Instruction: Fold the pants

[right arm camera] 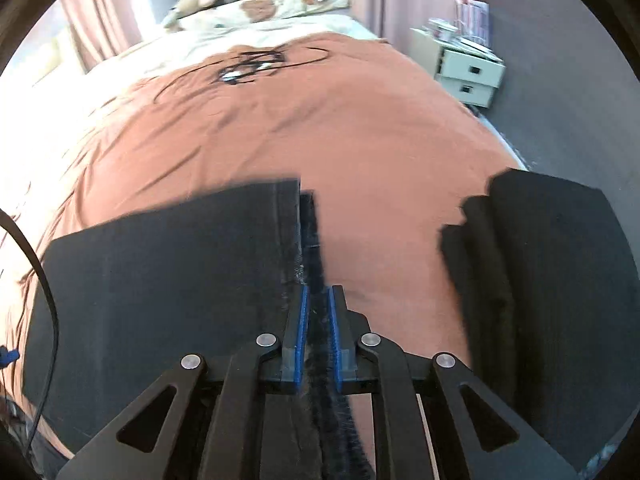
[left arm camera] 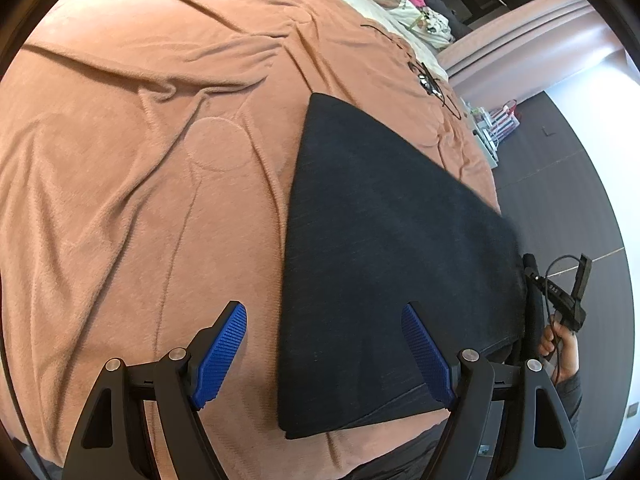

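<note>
Dark pants (left arm camera: 380,240) lie across the brown blanket (left arm camera: 140,160), their right side lifted off the bed. My left gripper (left arm camera: 323,310) hovers open above the pants' left edge, one blue pad (left arm camera: 224,344) over the blanket and the other over the cloth, pinching nothing. In the right wrist view my right gripper (right arm camera: 318,290) is shut on the edge of the pants (right arm camera: 160,280), with a strip of dark fabric running between its pads. A hand (left arm camera: 560,352) holding the right gripper's handle shows behind the raised cloth in the left wrist view.
A pile of folded dark clothes (right arm camera: 552,280) sits on the blanket (right arm camera: 320,120) to the right. Pillows and soft toys (right arm camera: 260,8) lie at the head of the bed. A white drawer unit (right arm camera: 468,72) stands on the grey floor beside the bed.
</note>
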Available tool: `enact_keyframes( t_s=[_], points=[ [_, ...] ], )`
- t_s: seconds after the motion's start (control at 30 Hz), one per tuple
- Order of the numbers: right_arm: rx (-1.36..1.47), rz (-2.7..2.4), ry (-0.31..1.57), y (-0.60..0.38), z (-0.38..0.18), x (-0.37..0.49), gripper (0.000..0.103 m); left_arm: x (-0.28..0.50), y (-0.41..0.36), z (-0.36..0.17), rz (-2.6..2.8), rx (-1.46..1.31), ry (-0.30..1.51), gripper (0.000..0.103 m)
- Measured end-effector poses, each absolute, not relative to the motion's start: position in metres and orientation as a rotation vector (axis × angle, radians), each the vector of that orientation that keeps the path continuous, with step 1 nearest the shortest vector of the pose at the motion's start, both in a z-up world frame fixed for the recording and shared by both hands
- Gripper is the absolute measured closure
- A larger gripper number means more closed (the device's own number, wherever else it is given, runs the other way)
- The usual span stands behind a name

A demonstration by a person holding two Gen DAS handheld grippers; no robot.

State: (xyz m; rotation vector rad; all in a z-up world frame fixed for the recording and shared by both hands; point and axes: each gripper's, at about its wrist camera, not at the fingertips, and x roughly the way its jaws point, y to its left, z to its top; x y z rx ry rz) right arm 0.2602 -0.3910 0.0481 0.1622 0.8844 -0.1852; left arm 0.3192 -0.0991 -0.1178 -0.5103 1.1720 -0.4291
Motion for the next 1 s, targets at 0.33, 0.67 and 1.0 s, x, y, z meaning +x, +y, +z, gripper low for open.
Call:
enact_keyframes(
  t_s=[0.33, 0.67, 1.0],
  points=[
    [0.248, -0.113, 0.857, -0.397, 0.054, 0.209, 0.052, 0.325, -0.109, -0.120, -0.452, -0.493, 1.189, 0.022],
    [0.560, -0.055, 0.835, -0.425, 0.036, 0.136, 0.052, 0.324, -0.114, -0.127, -0.468, -0.497, 1.210, 0.022],
    [0.771, 0.001, 0.808, -0.456, -0.001, 0.104, 0.051, 0.321, -0.119, -0.130, -0.484, -0.495, 1.223, 0.022]
  ],
)
